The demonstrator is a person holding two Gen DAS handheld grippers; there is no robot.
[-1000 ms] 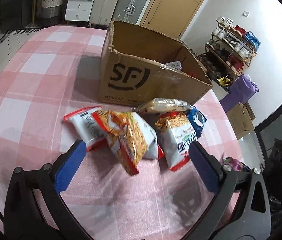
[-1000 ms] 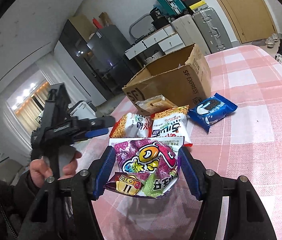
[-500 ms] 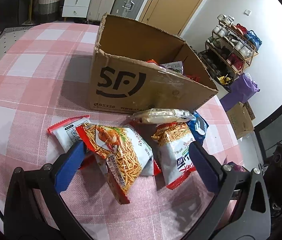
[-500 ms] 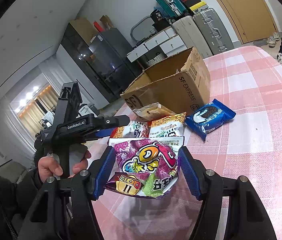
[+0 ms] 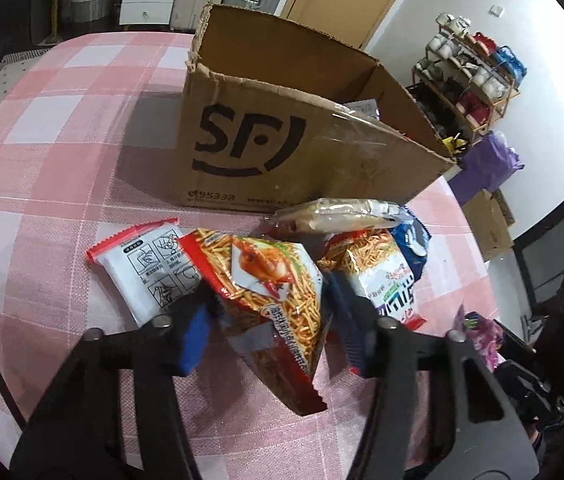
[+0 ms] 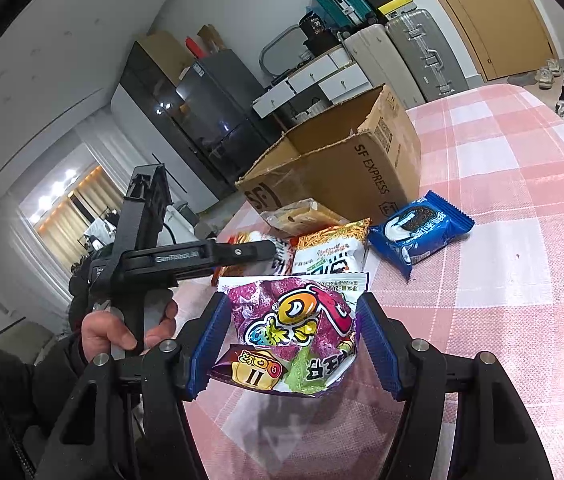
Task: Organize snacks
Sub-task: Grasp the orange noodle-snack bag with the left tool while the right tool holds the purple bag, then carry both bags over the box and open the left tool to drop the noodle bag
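The left claw has just been closing, and its blue pads now press on both sides of the shrimp-stick bag, which sits between them, tilted, its lower corner over the pink checked desk. That bag is in front of the box, on the side with the SF logo. A white bag with a red edge lies flat just left of it, farther from the box's right corner. A second stick bag lies to its right, and a pale wrapped pack rests against the foot of the box. The blue cookie pack lies on the desk near the box's end wall, apart from the pile.

The right claw is half closed on a purple bag, its ribbed pads touching both edges, the bag raised above the desk and nearer the camera than the box. A hand in a dark sleeve grips the left claw's handle.
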